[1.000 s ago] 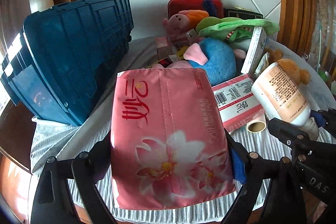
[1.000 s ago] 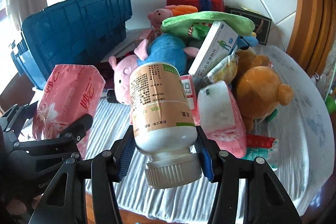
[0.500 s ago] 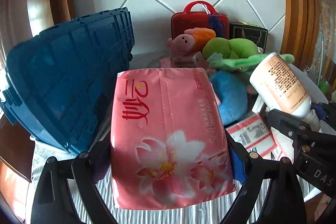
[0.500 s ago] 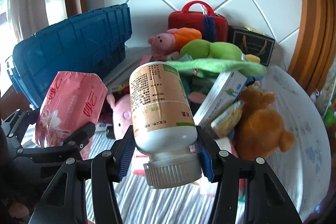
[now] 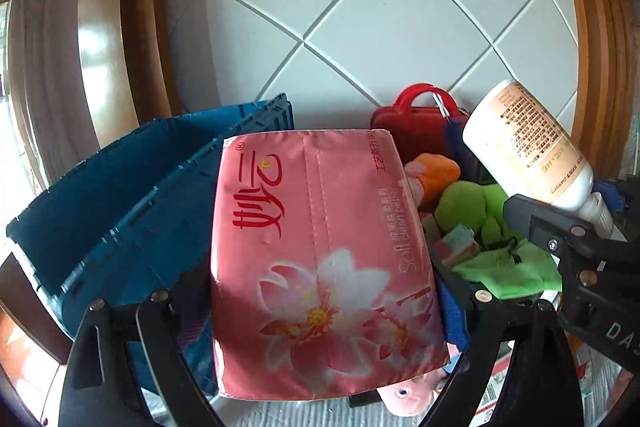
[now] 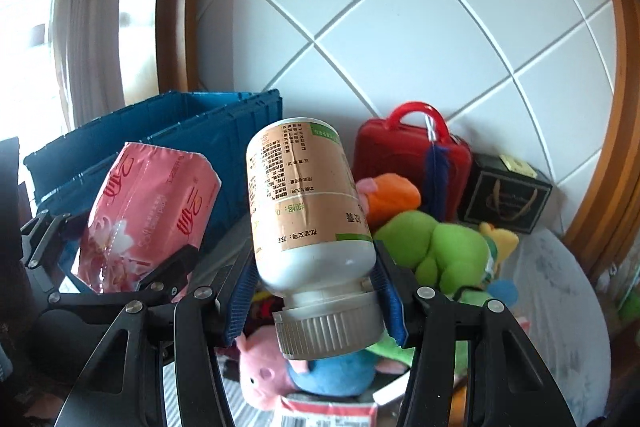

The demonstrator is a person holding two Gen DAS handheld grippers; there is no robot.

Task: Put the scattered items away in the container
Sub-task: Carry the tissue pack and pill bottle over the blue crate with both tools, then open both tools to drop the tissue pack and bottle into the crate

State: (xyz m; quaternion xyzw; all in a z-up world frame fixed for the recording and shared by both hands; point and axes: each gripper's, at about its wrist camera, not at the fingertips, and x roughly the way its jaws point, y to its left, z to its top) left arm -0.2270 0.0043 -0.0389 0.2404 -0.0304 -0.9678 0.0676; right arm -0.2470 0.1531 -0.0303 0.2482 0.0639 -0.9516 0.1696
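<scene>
Left wrist: tissue pack (image 5: 324,259) clears blue crate (image 5: 132,195) rim.

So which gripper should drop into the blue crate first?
Left, probably. The left gripper with its tissue pack sits beside the blue crate; the right gripper with its bottle is farther over.

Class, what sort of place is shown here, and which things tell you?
Probably a home: a tiled wall framed in wood, a curtained window, and soft toys piled on a cloth-covered table.
</scene>
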